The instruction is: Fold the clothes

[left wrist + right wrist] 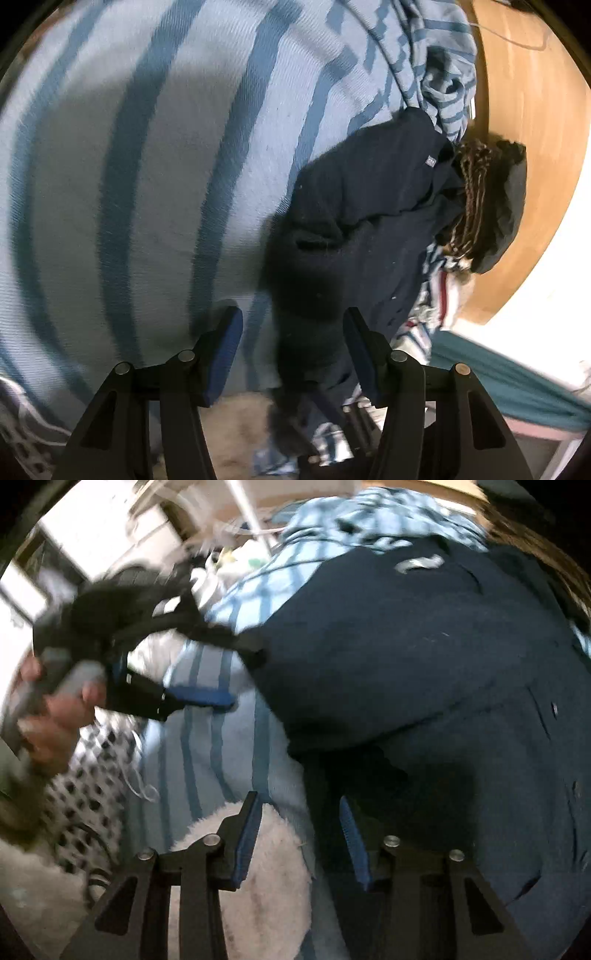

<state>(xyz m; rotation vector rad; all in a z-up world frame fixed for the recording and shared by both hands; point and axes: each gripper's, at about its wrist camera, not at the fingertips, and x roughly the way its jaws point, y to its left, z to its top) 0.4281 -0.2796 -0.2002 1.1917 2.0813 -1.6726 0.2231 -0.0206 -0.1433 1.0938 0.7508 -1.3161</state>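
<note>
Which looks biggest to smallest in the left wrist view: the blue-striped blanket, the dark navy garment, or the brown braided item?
1. Light blue striped blanket, filling most of the view.
2. Dark navy garment.
3. Brown braided item, smallest.
The fisheye lens swells whatever is nearest, so true sizes may differ.

The right tool (299, 834) points down at a dark navy garment (424, 672) spread over a light blue striped blanket (207, 753). Its blue-padded jaws stand apart, with the garment's dark edge and a strip of blanket between them; no pad presses on cloth. A white fluffy item (266, 878) lies below the left-side jaw. At the left of the picture a hand (48, 723) holds the left tool (229, 672), blurred, its blue pad above the blanket near the garment's edge. A black-and-white patterned cloth (85, 790) lies beneath that hand.
</note>
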